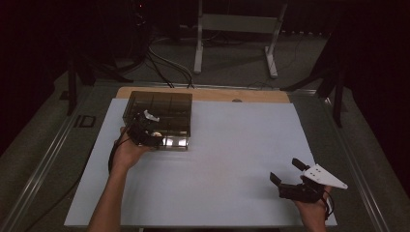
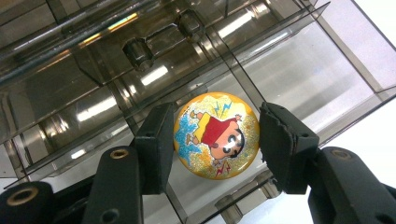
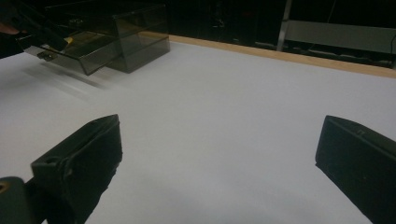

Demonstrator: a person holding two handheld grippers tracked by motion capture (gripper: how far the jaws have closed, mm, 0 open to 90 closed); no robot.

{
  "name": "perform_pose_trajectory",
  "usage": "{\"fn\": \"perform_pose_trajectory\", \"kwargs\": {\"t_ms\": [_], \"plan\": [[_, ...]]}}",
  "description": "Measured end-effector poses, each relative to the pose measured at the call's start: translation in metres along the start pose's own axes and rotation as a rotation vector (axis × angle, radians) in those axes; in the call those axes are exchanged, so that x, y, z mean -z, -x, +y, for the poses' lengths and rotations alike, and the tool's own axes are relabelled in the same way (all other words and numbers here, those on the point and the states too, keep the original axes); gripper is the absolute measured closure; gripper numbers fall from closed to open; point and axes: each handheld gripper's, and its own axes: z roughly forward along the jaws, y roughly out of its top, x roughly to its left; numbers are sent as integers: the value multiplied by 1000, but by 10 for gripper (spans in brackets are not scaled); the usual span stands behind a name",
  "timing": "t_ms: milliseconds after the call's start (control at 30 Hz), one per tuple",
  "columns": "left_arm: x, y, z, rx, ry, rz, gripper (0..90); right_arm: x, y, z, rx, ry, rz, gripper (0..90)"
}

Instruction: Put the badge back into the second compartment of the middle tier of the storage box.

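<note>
At centre frame, the left gripper holds a round yellow cartoon badge over the smoky clear plastic drawer box; judged next: release into the compartment. Right gripper fingers wide, idle lower right

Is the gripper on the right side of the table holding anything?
No, the right gripper has its jaws spread wide with just the bare white table between them.
</note>
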Motion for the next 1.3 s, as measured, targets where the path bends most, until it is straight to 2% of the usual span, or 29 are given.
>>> {"fn": "perform_pose_trajectory", "kwargs": {"t_ms": [333,367,433,500,567,633,667,733,967,1100,1167,1300], "plan": [[-1,3,0,3,-3,4,478,0,0,0,-2,-3,0,4],[0,3,0,12,13,10,440,0,0,0,0,-3,1,4],[5,5,0,18,50,23,289,0,0,0,-1,-3,1,4],[11,6,1,28,86,34,179,0,0,0,-2,-3,0,4],[16,4,2,47,121,22,162,0,0,0,0,-4,1,4],[20,2,1,57,137,32,84,0,-1,0,2,-3,2,4],[21,1,1,57,141,26,83,0,-1,0,3,-2,1,4],[23,0,0,58,143,28,27,0,0,0,2,-3,0,4],[30,-3,-3,95,191,44,10,0,0,0,0,0,-1,4],[33,-2,-6,96,229,48,10,1,0,0,0,2,-1,4],[34,-1,-8,89,241,77,10,1,0,0,1,2,-1,4],[37,0,-13,98,271,74,10,0,0,0,0,2,-1,4]]}}
